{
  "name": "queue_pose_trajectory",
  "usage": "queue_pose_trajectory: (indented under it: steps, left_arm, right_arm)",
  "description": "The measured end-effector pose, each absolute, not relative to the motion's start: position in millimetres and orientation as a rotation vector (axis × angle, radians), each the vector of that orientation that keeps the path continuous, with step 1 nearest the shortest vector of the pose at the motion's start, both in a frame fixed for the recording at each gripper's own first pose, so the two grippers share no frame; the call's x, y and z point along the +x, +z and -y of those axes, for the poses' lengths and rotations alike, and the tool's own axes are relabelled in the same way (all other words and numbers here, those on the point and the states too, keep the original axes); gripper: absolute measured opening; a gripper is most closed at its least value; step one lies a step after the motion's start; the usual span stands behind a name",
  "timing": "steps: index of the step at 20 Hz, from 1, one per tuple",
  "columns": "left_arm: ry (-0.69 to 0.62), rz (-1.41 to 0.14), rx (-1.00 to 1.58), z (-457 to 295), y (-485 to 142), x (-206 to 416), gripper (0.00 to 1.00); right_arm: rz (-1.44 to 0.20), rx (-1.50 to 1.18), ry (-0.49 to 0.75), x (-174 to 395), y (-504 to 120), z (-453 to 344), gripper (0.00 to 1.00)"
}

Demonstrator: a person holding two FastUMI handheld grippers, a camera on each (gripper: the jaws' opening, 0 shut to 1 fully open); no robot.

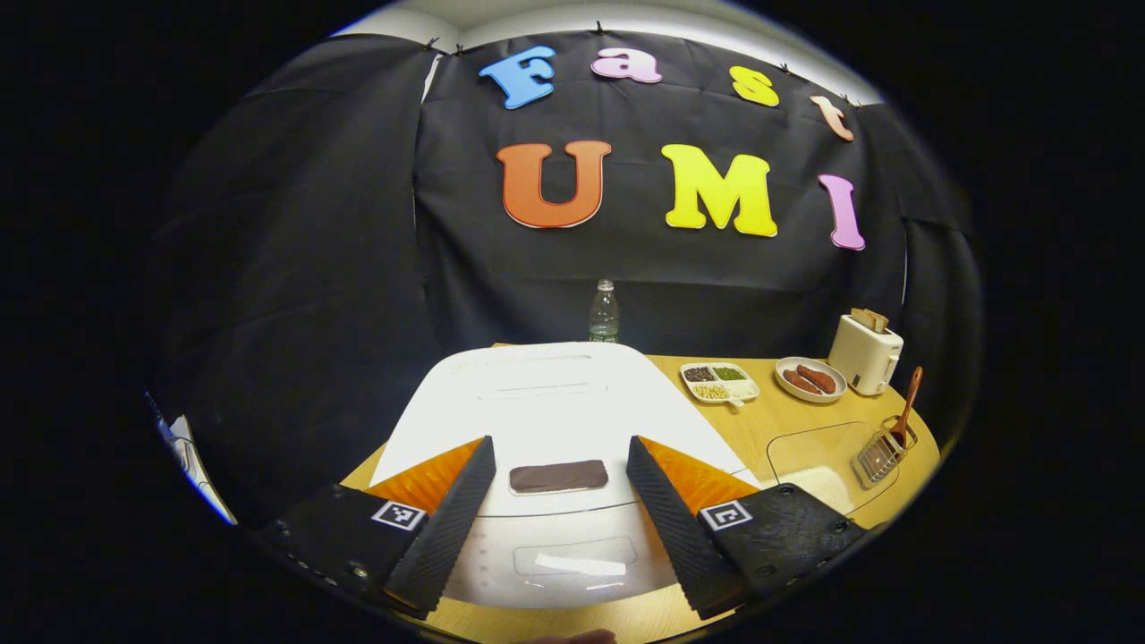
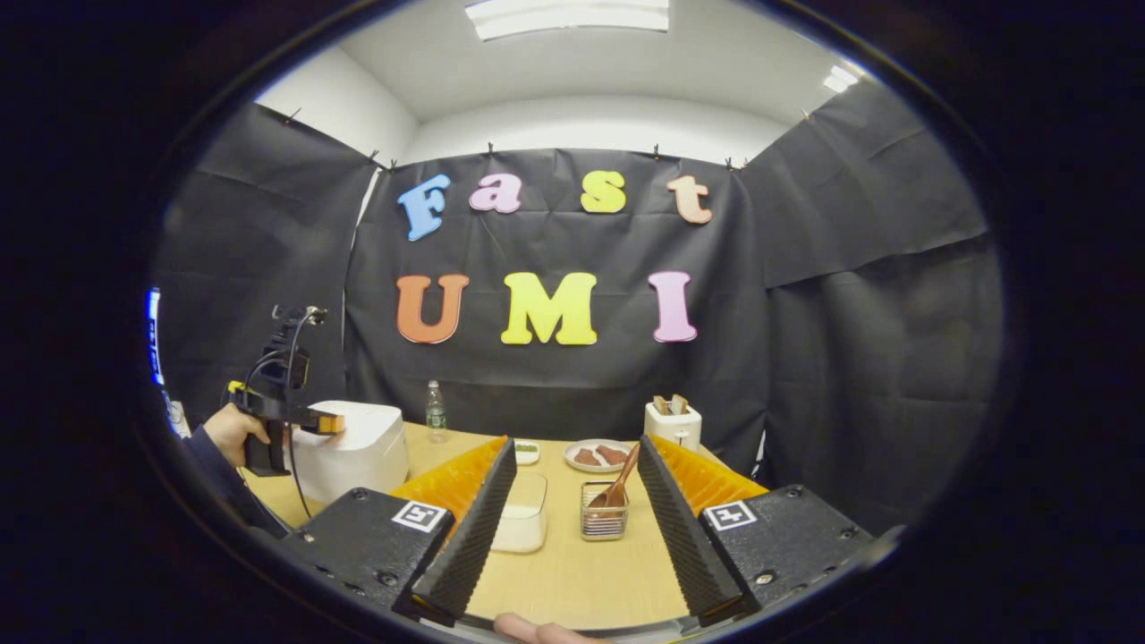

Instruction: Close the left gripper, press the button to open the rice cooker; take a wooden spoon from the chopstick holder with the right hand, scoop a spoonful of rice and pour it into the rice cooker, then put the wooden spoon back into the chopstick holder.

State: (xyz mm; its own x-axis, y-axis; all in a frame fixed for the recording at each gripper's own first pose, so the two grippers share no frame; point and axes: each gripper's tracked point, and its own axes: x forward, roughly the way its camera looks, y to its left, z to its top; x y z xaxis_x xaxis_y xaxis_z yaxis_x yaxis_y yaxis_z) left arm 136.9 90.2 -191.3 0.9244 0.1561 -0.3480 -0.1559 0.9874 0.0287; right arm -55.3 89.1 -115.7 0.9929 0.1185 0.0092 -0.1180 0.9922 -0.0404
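Two fingers of the left gripper (image 1: 559, 510) are spreading wide apart at six o'clock in the left gripper view, gripping nothing and hanging just above the white rice cooker (image 1: 546, 411). Its dark button (image 1: 558, 476) is lying between the fingers, and the lid is sitting shut. A wooden desk (image 1: 796, 420) is carrying everything. At three o'clock a wire chopstick holder (image 1: 886, 452) is standing with the wooden spoon (image 1: 907, 407) leaning in it, handle up. Just left of it a clear rice container (image 1: 818, 461) is resting. Toward two o'clock a divided dish (image 1: 719, 382), a plate of sausages (image 1: 810, 379) and a white toaster (image 1: 865, 353) are lining the back edge. A water bottle (image 1: 605, 311) is standing at twelve o'clock against the black cloth wall.

Fingers of the right gripper (image 2: 572, 528) are standing apart at six o'clock in the right gripper view, holding nothing above the bare desk (image 2: 572, 572). Between them the chopstick holder (image 2: 604, 521) is standing with the wooden spoon (image 2: 623, 478) tilting toward one o'clock, and the rice container (image 2: 523, 523) is sitting just to its left. At nine o'clock a hand (image 2: 231, 429) is holding the left gripper (image 2: 326, 422) against the top of the rice cooker (image 2: 353, 452). Behind, the water bottle (image 2: 436, 411), plate of sausages (image 2: 597, 456) and toaster (image 2: 673, 422) are standing before the cloth wall. A white ceiling with a lit panel (image 2: 568, 18) is showing at twelve o'clock.
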Motion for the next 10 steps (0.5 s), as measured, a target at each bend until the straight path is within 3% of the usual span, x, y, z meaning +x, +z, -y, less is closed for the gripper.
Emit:
queue_pose_trajectory:
  steps: [10]
  left_arm:
    - [0.164, -0.145, -0.011, -69, -100, 65, 0.94]
  right_arm:
    - [0.021, 0.001, 0.068, -61, -95, -69, 0.9]
